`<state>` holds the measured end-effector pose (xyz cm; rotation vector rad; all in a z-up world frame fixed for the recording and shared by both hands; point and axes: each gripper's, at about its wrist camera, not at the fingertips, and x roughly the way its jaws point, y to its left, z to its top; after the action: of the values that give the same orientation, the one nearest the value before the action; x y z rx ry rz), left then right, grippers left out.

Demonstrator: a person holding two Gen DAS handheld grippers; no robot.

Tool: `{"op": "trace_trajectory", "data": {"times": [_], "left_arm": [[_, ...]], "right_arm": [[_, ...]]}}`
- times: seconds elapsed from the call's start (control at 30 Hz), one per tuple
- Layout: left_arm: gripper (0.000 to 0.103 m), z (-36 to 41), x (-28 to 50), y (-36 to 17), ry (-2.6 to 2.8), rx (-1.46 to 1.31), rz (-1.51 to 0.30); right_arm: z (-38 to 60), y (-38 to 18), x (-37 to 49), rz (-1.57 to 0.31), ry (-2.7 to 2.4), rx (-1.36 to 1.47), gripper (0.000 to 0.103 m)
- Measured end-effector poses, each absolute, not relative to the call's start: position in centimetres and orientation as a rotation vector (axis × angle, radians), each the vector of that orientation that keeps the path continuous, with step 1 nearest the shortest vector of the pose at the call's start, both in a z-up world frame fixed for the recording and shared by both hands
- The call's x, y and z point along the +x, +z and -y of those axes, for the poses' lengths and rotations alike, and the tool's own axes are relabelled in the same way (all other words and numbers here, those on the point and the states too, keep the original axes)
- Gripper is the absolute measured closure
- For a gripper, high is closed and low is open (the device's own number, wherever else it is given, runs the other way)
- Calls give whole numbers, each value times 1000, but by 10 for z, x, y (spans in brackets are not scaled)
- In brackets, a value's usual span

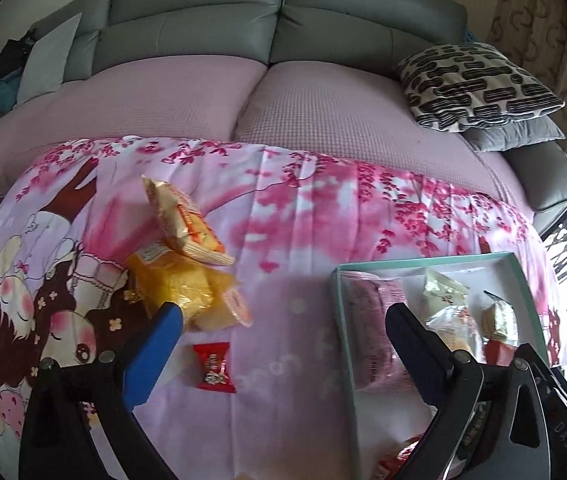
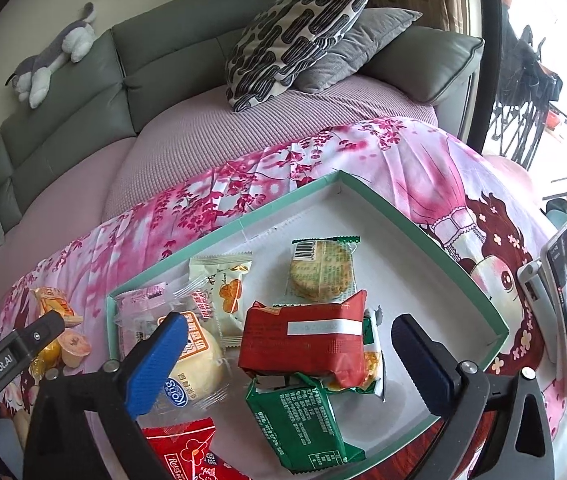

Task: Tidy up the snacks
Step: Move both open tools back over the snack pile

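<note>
step: fetch next loose snack | left gripper (image 1: 283, 320) jaws wide apart, empty; red candy (image 1: 214, 366) on tabletop at 6 o'clock between them | right gripper (image 2: 289, 340) jaws apart over tray (image 2: 423, 224) (red packet (image 2: 303, 338) below, untouched) | advice: straddle candy squarely, close gently, avoid bunching the cloth (image 1: 303, 216).

sofa back (image 1: 203, 20): smooth grey leather look | seat cover (image 1: 323, 112): matt waffle-weave cloth | printed sheet (image 1: 283, 208): thin creased cloth | box (image 2: 423, 232): matt teal-edged cardboard | red snack pack (image 2: 303, 336): glossy crinkled plastic wrap | finger pads (image 2: 155, 364): ribbed blue, matt
</note>
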<state>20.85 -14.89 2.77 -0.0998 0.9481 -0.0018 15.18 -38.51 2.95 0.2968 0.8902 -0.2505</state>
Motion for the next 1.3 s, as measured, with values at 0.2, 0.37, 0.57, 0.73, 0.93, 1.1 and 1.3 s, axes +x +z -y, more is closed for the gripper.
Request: {"op": "trace_trajectory", "data": {"times": [0.2,0.37,0.57,0.73,0.93,1.1,1.3], "left_arm": [[1,143,209,27,-1,-136,-945],[1,138,208,28,6,-152,-935],[1,125,205,32,20,-176,-923],[1,95,202,43,55,-222,-895],[1,35,194,57,193,-278,-842],[1,-7,188,55,289,-288,-852],[1,-38,187,39,321,-325,-910]], "right_arm": [[386,30,151,-878,-253,308,0],[386,32,150,-863,-255,318,0],[378,36,152,-857,-240,295,0],[364,49,151,-804,-228,271,0],[336,62,155,-762,-166,257,0],[299,59,164,-793,-87,238,0],[248,46,172,-852,11,201,0]]}}
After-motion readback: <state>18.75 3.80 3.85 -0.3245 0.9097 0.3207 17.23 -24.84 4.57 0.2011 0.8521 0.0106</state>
